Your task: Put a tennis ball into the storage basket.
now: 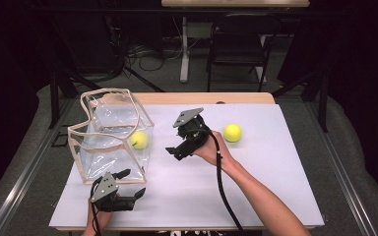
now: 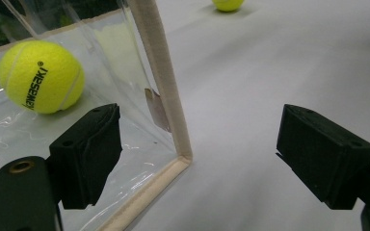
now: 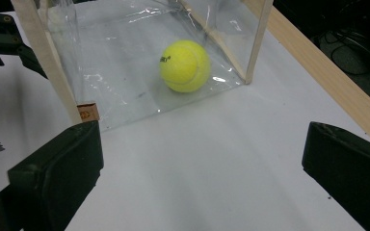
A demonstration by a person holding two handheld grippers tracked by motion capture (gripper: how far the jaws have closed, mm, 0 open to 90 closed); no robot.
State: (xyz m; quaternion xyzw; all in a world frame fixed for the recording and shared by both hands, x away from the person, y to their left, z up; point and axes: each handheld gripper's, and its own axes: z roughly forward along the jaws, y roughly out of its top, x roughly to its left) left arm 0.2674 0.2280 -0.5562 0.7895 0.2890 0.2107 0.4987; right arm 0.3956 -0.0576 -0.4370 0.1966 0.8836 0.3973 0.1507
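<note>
High view: clear plastic bag with beige trim [image 1: 109, 135] holds one yellow tennis ball [image 1: 139, 139]; second yellow ball [image 1: 232, 132] at 3 o'clock of right gripper [image 1: 174, 150] | Left gripper view: left gripper [image 2: 197, 159] jaws wide, astride bag corner, likely to steady it | Right gripper view: jaws wide, empty, facing bagged ball.

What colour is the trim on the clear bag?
Beige trim, clearest in the left gripper view.

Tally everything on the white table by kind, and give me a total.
Yellow tennis balls: 2, one inside the bag, one loose on the table
Clear plastic bag with beige trim: 1
Hand-held claws: 2, left and right, both open
Total: 5
</note>
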